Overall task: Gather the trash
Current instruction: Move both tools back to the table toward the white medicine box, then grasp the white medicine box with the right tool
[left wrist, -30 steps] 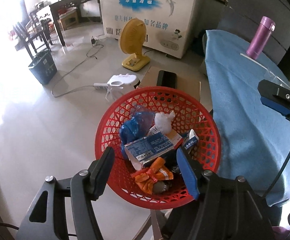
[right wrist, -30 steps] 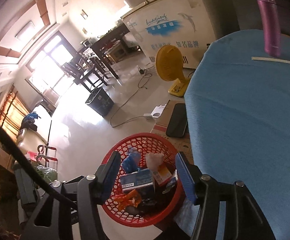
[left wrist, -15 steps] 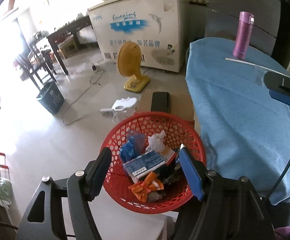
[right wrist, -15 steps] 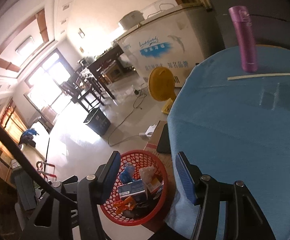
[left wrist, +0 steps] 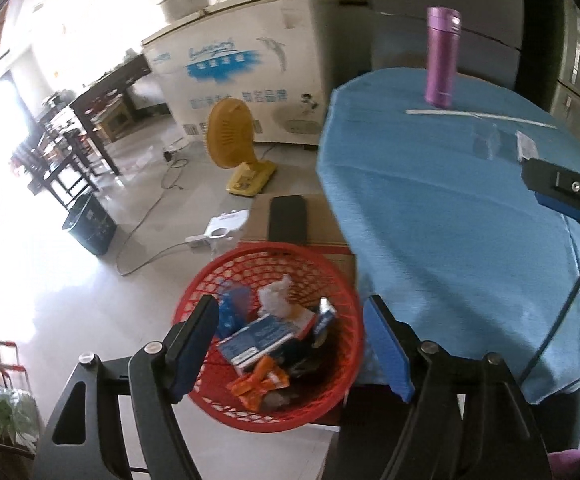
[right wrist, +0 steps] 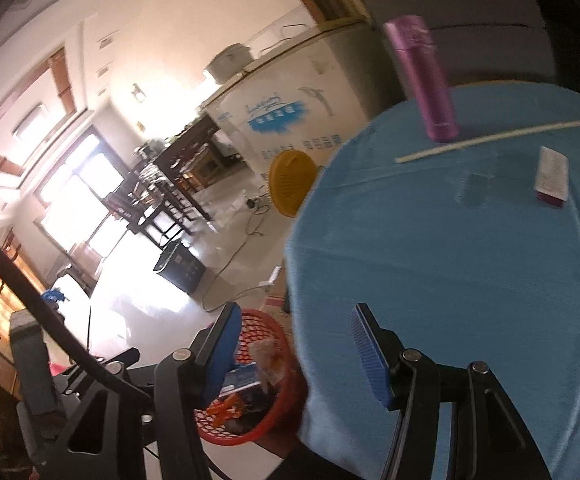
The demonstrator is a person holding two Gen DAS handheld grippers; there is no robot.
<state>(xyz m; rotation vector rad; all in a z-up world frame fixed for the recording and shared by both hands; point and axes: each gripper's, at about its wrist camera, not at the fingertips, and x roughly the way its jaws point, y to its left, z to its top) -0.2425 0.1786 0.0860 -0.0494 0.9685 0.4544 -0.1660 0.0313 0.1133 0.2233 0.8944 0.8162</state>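
Note:
A red mesh basket (left wrist: 332,276) stands beside the blue-clothed table (left wrist: 450,216); it also shows in the right wrist view (right wrist: 249,322). It holds a blue-white carton (left wrist: 257,340), an orange wrapper (left wrist: 255,384), white crumpled paper (left wrist: 275,294) and blue plastic (left wrist: 229,306). My left gripper (left wrist: 290,346) is open and empty above the basket. My right gripper (right wrist: 294,354) is open and empty over the table edge. A small white-purple box (right wrist: 552,176), a long pale strip (right wrist: 498,138) and clear plastic (right wrist: 474,184) lie on the table.
A purple flask (left wrist: 442,58) stands at the table's far side. On the floor are a yellow fan (left wrist: 233,140), a white power strip (left wrist: 221,228), cardboard with a black phone (left wrist: 287,220) and a dark bin (left wrist: 89,226). A white chest freezer (left wrist: 245,72) stands behind.
Both grippers have risen and pulled back from the basket, so it looks smaller and lower. The views have tilted up toward the table; the small box has come into the right wrist view.

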